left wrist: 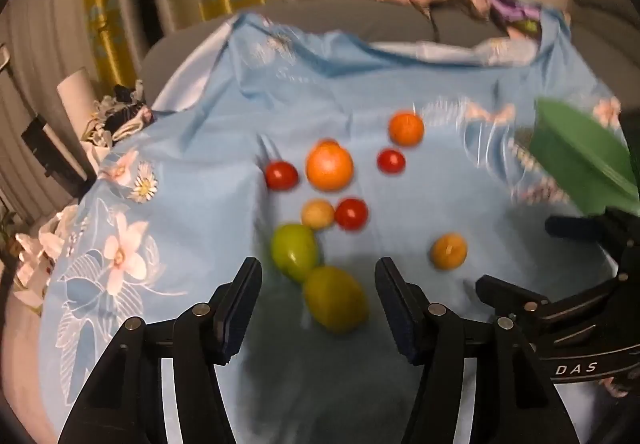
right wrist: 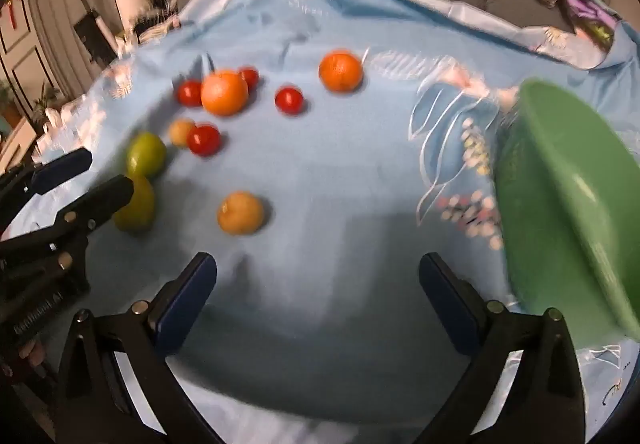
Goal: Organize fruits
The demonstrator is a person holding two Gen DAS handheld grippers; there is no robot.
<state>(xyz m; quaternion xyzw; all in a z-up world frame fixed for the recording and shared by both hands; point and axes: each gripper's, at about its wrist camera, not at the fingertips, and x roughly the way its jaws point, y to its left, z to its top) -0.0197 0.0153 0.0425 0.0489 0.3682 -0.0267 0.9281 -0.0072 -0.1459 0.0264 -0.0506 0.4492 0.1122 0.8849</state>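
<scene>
- Left gripper (left wrist: pixel 318 284) hovers with fingers wide, nothing held; a yellow-green fruit (left wrist: pixel 335 299) lies right between the fingertips, on the blue floral cloth (left wrist: pixel 200 204).
- A green fruit (left wrist: pixel 295 251) touches it just ahead.
- Beyond the fingers: 3 red tomatoes, a big orange (left wrist: pixel 329 167), a smaller orange (left wrist: pixel 406 129).
- Right gripper (right wrist: pixel 318 276) also spread wide and empty; a pale orange fruit (right wrist: pixel 240 213) sits just ahead of its left finger.
- Green bowl (right wrist: pixel 560 212) is just beside its right finger, tilted and blurred.
</scene>
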